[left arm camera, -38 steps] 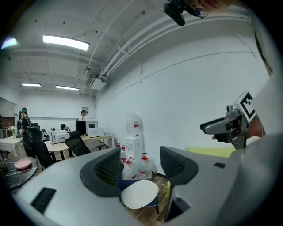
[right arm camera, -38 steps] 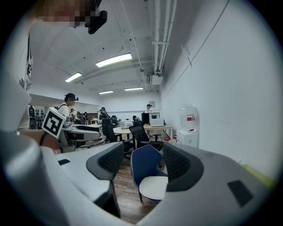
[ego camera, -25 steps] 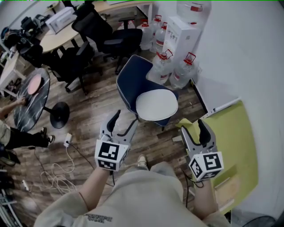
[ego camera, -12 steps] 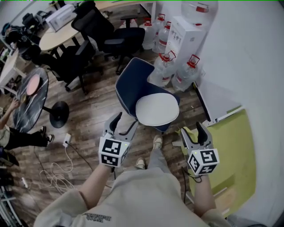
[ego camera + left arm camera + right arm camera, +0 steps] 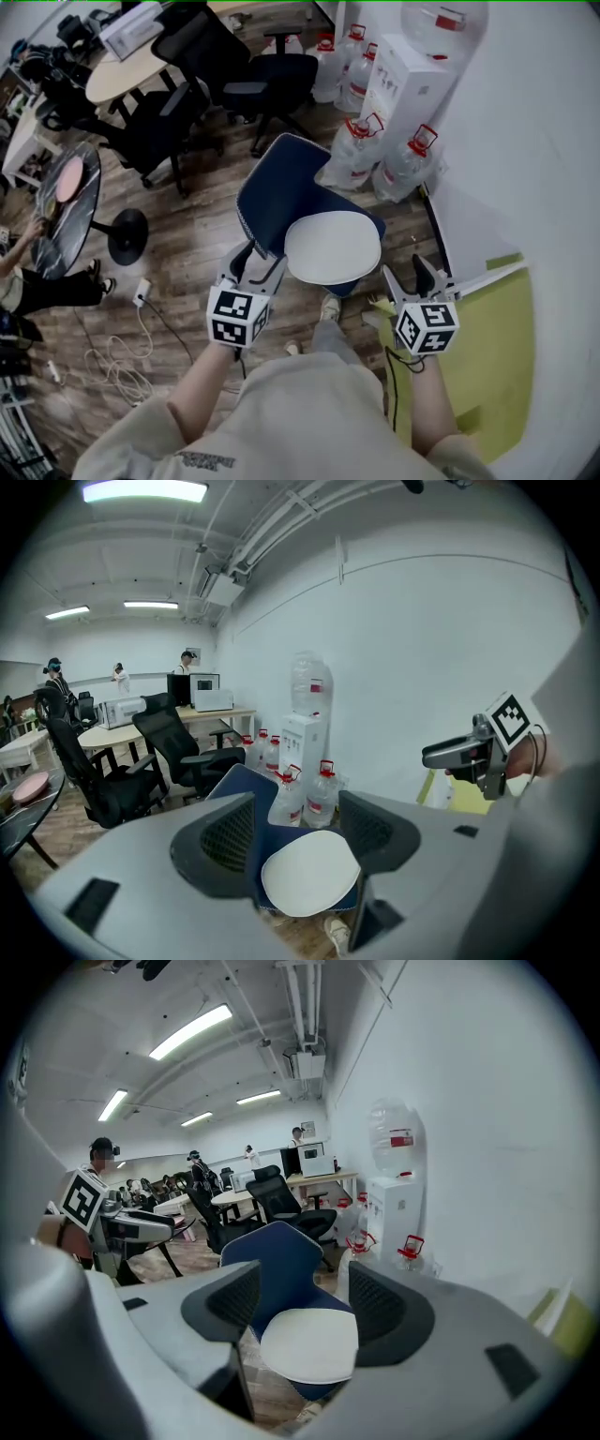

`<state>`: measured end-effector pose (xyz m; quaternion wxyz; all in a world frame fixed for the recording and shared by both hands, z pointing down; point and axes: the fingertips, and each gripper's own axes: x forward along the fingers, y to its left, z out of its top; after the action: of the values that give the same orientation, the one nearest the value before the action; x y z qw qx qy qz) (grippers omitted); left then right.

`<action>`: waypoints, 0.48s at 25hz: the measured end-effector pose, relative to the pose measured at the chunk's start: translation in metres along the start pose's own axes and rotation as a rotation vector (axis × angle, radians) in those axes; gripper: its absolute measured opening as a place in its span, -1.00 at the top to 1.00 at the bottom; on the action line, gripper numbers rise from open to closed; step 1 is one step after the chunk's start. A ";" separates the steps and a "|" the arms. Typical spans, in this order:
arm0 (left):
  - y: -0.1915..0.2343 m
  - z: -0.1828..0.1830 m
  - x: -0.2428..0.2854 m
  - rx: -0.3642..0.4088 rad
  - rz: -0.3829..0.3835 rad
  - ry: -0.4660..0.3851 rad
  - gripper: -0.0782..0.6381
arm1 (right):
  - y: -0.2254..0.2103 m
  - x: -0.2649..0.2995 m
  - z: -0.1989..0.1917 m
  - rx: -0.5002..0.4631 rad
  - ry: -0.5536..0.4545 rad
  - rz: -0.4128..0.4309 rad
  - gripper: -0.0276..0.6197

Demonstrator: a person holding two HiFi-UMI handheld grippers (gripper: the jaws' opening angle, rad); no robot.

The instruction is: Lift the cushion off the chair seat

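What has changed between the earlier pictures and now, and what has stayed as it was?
Both hands came forward toward the chair. The left gripper is now near the seat's left edge, and the right gripper is off its right front. Nothing was taken hold of or let go. Both pairs of jaws stayed open and empty, and the white cushion stayed flat on the seat, untouched.

Ceiling tube lights (image 5: 190, 1031) give bright, even light with soft shadows. Both gripper views bend strongly and darken at the edges; far people look perhaps slightly blurred.
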<state>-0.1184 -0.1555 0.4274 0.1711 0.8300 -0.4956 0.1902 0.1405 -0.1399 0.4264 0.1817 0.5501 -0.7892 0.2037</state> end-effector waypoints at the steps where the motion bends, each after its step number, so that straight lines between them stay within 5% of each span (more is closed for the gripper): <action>1: 0.001 -0.001 0.012 -0.003 0.002 0.014 0.03 | -0.008 0.011 0.000 0.003 0.010 0.004 0.01; 12: 0.018 -0.032 0.143 -0.127 0.076 0.176 0.03 | -0.097 0.135 -0.028 0.044 0.152 0.068 0.01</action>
<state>-0.0768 -0.2569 0.5269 0.2587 0.7784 -0.5207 0.2368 0.1889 -0.2629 0.5313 0.2218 0.5100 -0.7867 0.2682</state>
